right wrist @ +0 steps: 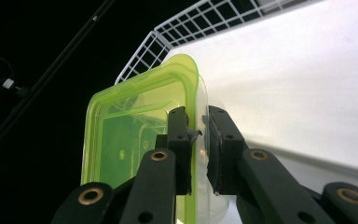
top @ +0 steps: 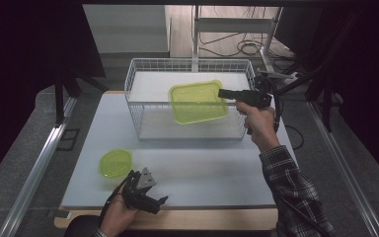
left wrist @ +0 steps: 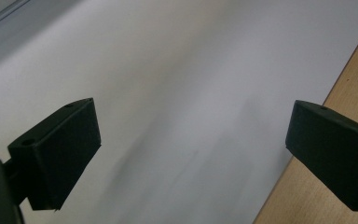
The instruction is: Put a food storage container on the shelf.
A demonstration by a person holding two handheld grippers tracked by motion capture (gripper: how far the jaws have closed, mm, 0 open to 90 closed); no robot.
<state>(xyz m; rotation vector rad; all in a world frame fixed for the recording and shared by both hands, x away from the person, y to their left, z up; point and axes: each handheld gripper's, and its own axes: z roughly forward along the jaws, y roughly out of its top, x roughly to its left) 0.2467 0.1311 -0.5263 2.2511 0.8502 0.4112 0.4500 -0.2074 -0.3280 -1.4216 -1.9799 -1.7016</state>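
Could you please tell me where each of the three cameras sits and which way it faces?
High view: above the near edge, facing forward-down on the table; both forearms show.
Left gripper view: on the left gripper, facing bare tabletop between open jaws.
Right gripper view: on the right gripper, clamping the rectangular green container.
Shared: container and wire basket.

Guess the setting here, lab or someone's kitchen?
Most likely a lab recording bench, not a kitchen. A white table stands between dark curtains and metal rails, cables lie on the floor behind, and the person works with handheld grippers, the right gripper clamped on a green container over a wire basket.
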